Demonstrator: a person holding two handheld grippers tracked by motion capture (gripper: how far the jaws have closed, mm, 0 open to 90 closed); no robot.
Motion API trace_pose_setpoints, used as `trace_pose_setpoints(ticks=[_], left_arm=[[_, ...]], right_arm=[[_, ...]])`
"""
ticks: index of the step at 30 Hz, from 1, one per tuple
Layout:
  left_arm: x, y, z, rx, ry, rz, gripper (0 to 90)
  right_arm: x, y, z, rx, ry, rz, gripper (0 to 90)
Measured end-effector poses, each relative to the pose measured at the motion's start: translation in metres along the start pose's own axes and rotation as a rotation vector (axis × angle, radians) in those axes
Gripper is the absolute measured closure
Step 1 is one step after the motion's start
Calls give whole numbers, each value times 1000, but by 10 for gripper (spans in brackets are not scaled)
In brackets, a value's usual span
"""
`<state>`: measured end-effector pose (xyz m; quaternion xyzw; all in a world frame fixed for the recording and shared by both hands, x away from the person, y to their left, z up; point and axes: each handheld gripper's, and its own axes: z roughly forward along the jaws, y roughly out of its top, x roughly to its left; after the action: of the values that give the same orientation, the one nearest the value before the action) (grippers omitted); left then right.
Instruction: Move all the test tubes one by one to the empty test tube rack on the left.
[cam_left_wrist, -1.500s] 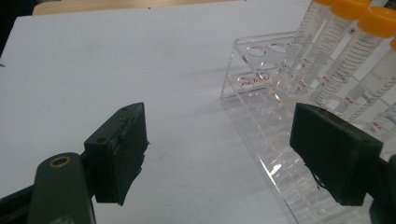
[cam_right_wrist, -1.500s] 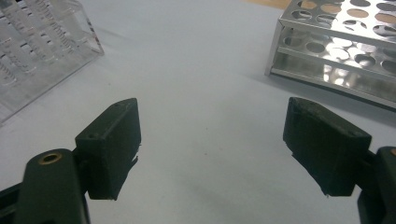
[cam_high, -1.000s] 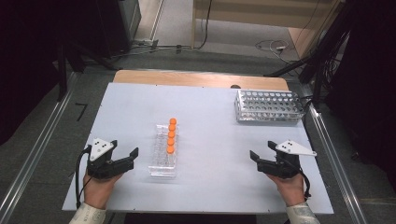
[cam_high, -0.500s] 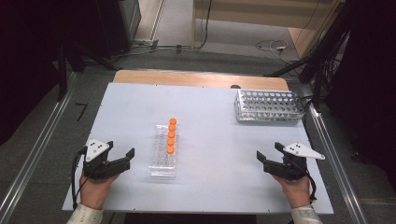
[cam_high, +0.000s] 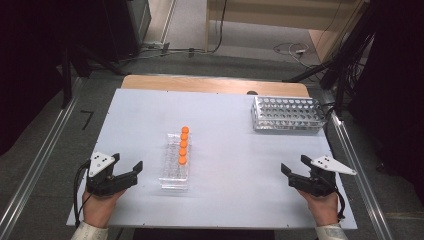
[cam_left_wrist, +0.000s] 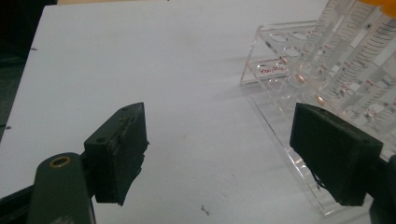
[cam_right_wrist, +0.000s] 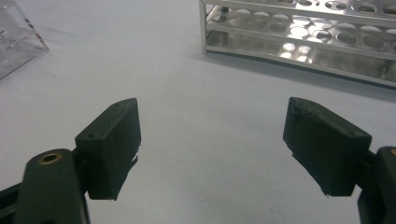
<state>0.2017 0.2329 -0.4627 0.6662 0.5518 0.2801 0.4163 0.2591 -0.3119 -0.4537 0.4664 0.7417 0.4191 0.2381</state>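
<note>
Clear rack (cam_high: 176, 165) of orange-capped tubes (cam_high: 183, 146) sits mid-table (cam_high: 225, 115), bare white surface all round. Left gripper (cam_high: 127, 172) just beside it, right gripper (cam_high: 295, 172) well apart; both spread wide, empty.

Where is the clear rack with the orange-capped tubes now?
In the high view, the clear rack stands near the table's middle, just right of the open left gripper.

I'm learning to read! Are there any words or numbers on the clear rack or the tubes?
Clear rack: small red writing on its shelf, too blurred to read.
Tubes: black scale lines and tiny red marks, too small to read.
Metal rack: no writing.
</note>
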Motion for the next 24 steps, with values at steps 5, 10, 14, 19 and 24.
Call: trace_pose_setpoints(ticks=[5, 10, 14, 19, 24], left_arm=[[1, -1, -3, -7, 8, -8, 193], [3, -2, -3, -6, 11, -13, 193], [5, -2, -4, -10, 19, -18, 193], [6, -3, -4, -6, 20, -21, 187], [7, -4, -5, -10, 28, -23, 184]], right_arm=[[-3, -3, -5, -4, -10, 8, 176], [-8, -5, -11, -7, -25, 20, 176], [-13, -7, -15, -13, -37, 32, 176], [-17, -10, -18, -14, -48, 40, 176], [-20, -11, -21, -17, -55, 47, 176]])
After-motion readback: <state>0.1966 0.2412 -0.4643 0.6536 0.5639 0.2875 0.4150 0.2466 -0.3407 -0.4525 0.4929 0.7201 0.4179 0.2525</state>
